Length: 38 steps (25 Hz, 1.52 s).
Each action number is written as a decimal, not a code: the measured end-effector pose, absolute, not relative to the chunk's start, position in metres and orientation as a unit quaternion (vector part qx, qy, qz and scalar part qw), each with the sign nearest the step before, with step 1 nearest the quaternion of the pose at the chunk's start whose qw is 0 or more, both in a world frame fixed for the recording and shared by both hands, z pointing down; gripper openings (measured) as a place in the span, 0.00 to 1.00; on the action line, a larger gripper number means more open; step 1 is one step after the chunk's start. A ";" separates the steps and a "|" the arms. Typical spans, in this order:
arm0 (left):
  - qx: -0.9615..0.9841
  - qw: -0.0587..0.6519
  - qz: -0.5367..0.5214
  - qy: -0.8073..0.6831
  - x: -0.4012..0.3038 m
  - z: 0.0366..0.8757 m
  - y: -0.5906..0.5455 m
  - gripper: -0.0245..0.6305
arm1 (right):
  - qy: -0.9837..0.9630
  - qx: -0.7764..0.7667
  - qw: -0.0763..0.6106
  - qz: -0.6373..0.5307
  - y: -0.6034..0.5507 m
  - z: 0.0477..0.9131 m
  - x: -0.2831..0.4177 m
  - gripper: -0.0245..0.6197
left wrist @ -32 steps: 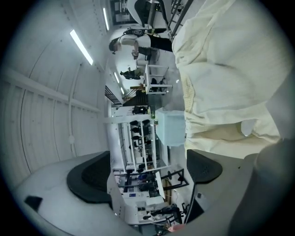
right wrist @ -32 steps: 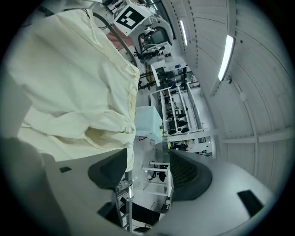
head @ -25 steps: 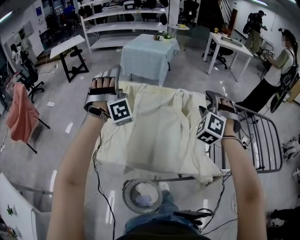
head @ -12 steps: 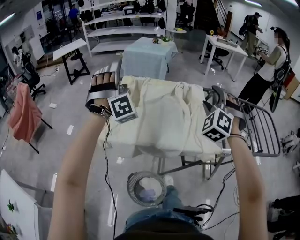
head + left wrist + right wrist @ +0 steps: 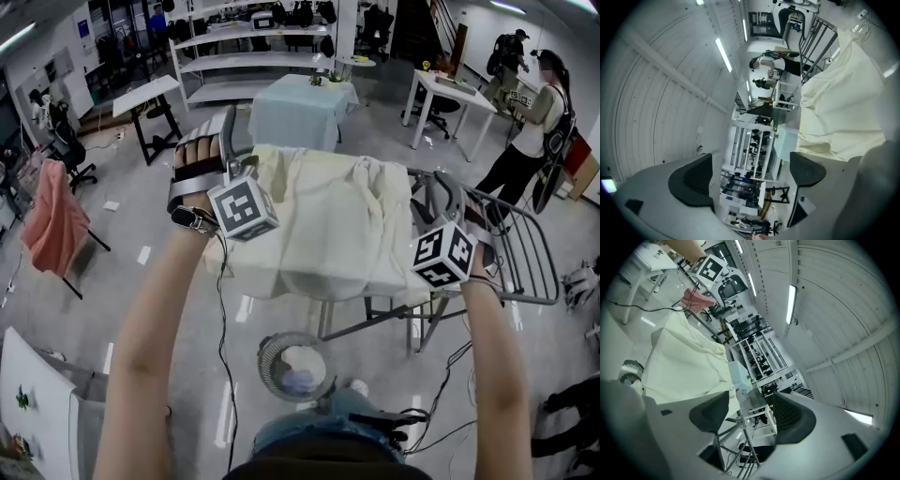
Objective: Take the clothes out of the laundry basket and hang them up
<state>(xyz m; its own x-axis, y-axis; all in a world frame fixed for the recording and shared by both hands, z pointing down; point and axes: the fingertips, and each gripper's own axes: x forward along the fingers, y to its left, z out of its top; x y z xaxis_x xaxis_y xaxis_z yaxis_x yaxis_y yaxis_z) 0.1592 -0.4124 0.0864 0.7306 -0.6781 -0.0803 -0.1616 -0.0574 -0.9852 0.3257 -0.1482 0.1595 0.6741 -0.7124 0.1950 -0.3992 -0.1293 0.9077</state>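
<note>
Both your hands have lifted clear of the cream cloth, which lies draped on the rack. Left gripper gapes wide, right gripper is half apart, both empty. Basket next, I'd say.

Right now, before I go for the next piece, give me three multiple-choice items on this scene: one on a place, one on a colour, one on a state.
1. Where does the cream garment lie?
A. on a shelf
B. spread over the drying rack
C. on the floor

2. What colour is the cloth hanging at the far left of the head view?
A. salmon pink
B. dark blue
C. black

3. How do the jaws of the left gripper stand?
A. shut on the garment
B. apart, nothing between them
C. shut, empty

Answers:
1 B: the garment drapes across the rack's top, with its bars showing at the right.
2 A: it hangs pink against the grey floor.
3 B: the left gripper view shows both pads wide apart, with only the room between them.
</note>
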 end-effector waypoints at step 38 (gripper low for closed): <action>-0.830 0.215 -0.251 0.449 -0.001 0.282 -0.212 0.78 | -0.666 0.679 0.298 -0.080 -0.031 0.309 0.251 0.46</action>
<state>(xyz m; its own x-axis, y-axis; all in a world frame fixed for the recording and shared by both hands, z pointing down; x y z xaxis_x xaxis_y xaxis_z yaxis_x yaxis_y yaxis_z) -0.0015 -0.2117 0.2823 0.4707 -0.8535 0.2237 -0.6370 -0.5042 -0.5832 0.2508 -0.0314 0.3091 0.1004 -0.9525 0.2876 -0.8569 0.0642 0.5115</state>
